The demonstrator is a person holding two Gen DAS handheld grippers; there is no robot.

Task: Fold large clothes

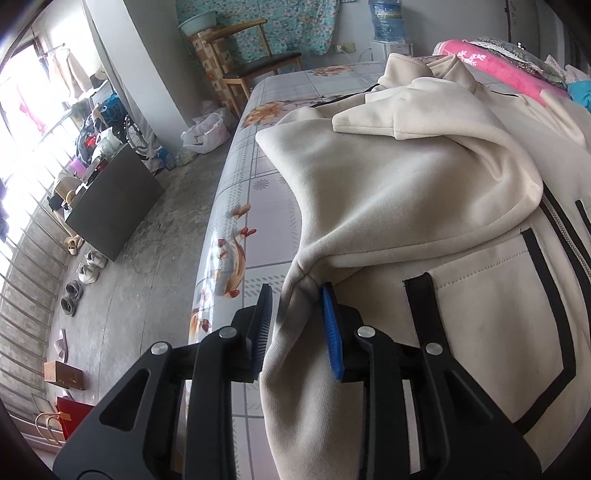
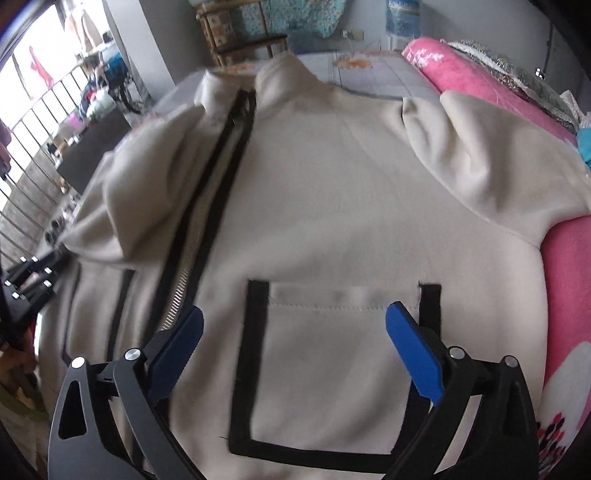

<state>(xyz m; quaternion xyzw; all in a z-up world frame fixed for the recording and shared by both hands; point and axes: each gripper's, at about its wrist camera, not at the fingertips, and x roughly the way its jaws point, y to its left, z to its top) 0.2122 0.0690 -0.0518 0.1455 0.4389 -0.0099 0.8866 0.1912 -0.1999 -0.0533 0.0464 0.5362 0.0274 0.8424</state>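
A: Two grippers are seen over one cream zip-up jacket (image 2: 332, 206), which is spread front-up on a bed with a floral sheet (image 1: 258, 177).

B: Left gripper (image 1: 297, 325) state?

A: A bunched fold at the jacket's side, near the sleeve seam, is caught between its fingers (image 1: 332, 332). The right blue pad is pressed against the cloth; at the left pad a thin gap can be made out, so whether the cloth is still clamped cannot be told. The jaws stand narrowly apart. It is also seen small at the left edge of the right wrist view.

B: Right gripper (image 2: 295, 347)?

A: Jaws are spread wide, nothing between the pads. It is pointed steeply down at the jacket's front, with the black-trimmed pocket (image 2: 332, 362) framed between the two blue fingers. Contact with the fabric cannot be told; the view is blurred.

B: Jacket layout?

A: The black zipper (image 2: 221, 177) is run up the middle to the collar (image 2: 280, 70) at the far end. One sleeve (image 1: 406, 122) is folded across the chest in the left wrist view. The other sleeve (image 2: 480, 166) is laid out against a pink blanket (image 2: 565, 295) along the bed's edge.

B: Background?

A: A wooden chair (image 1: 258, 62), a water jug (image 1: 386, 18), shoes (image 1: 81, 280) on the concrete floor and a barred window (image 1: 22, 147) are seen.
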